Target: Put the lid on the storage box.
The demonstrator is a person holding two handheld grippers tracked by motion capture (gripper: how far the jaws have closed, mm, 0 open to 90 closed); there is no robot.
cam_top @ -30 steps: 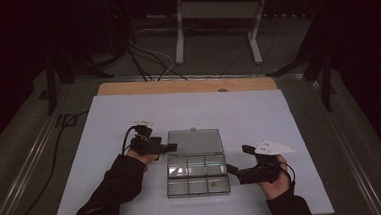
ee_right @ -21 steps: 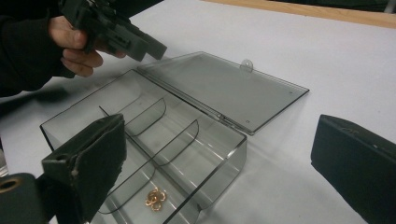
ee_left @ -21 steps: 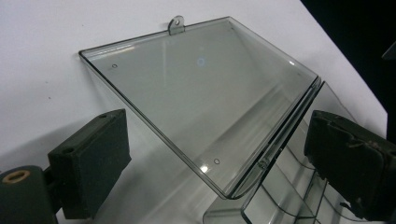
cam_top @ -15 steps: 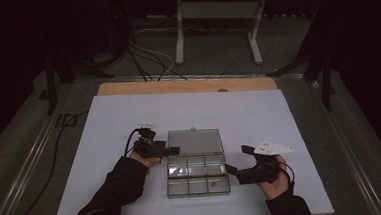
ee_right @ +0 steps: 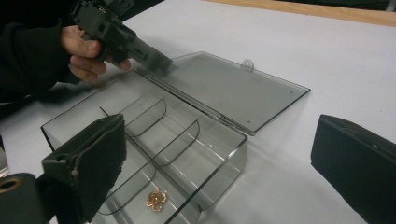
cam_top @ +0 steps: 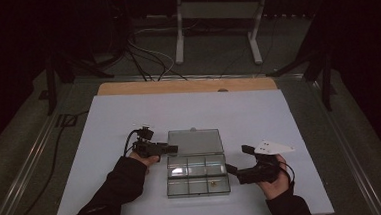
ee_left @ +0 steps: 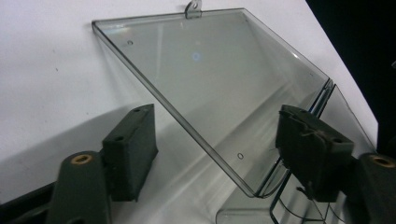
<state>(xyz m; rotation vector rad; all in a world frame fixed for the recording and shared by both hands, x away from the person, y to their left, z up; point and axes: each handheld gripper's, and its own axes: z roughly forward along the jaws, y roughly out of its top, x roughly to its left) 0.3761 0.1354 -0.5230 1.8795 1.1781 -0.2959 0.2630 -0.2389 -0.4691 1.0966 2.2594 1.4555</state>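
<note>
A clear plastic compartment box [cam_top: 198, 192] lies on the white table, its hinged lid [cam_top: 195, 141] swung open and flat behind it. My left gripper [cam_top: 173, 148] is at the lid's left edge. In the left gripper view the lid [ee_left: 210, 84] has its near corner between the gripper's [ee_left: 219, 154] pads. The jaws have just been closing but stand apart and do not press on the lid. My right gripper [cam_top: 231, 171] hangs open at the box's right side; in its view [ee_right: 224, 144] nothing is gripped. A small copper piece [ee_right: 156, 199] lies in one front compartment.
The white table top [cam_top: 104, 123] ends in a wooden strip [cam_top: 187, 86] at the far side. Beyond it, on the dark floor, are cables [cam_top: 148, 60] and a metal stand [cam_top: 213, 16]. The box's other compartments [ee_right: 154, 130] look empty.
The left hand has edged slightly toward the lid's edge. The right hand, the box and the lid are where they were.
</note>
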